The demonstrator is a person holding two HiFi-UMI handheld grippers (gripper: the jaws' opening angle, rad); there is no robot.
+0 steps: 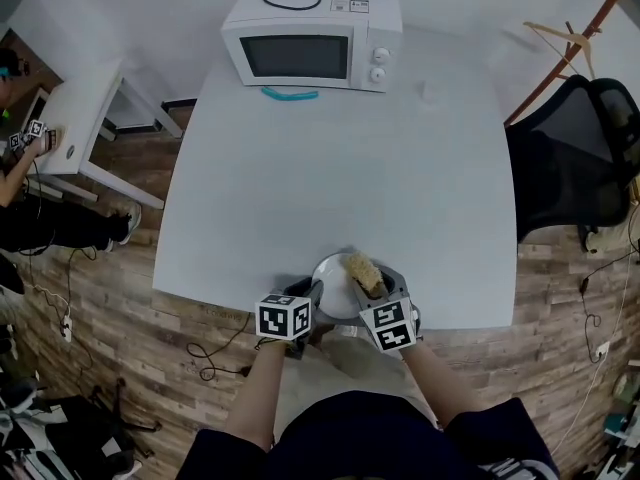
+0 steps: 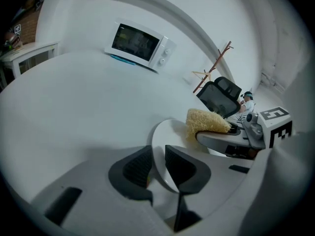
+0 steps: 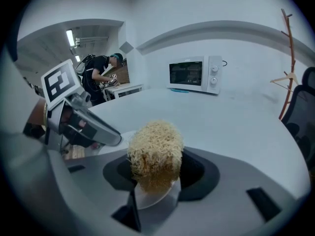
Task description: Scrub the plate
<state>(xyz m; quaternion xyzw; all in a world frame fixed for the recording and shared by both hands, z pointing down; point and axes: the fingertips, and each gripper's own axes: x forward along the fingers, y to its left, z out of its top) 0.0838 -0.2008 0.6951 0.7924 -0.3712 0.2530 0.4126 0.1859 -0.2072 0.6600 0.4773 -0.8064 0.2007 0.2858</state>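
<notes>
Two tools meet over the plate [image 1: 332, 286], which sits at the near edge of the white table [image 1: 340, 168], low in the middle of the head view. The left tool [image 2: 157, 163] has its jaws partly apart with the plate's rim between them. A sliver of gap shows beside one pad, so it brackets the rim and does not appear to pinch it. The right tool [image 3: 155, 173] is closed tight on a yellow, stringy scrubber [image 3: 155, 151], which bulges out above and around its jaws. In the head view the scrubber lies over the right part of the plate. In the left gripper view it hangs at the plate's far rim, touching or just above it; I cannot tell which.

As for progress, the setting-up looks done: the scrubber is in a grip and brought to the plate, and the other tool is in place at the rim. The scrubbing itself seems barely begun or not begun. The plate shows plain white, with no suds, water or dirt that I can make out, so how clean it is cannot be read. What is probably left is steadying the rim firmly and working the scrubber across the whole face. A microwave [image 1: 312, 43] stands at the table's far side, well apart from all this.
</notes>
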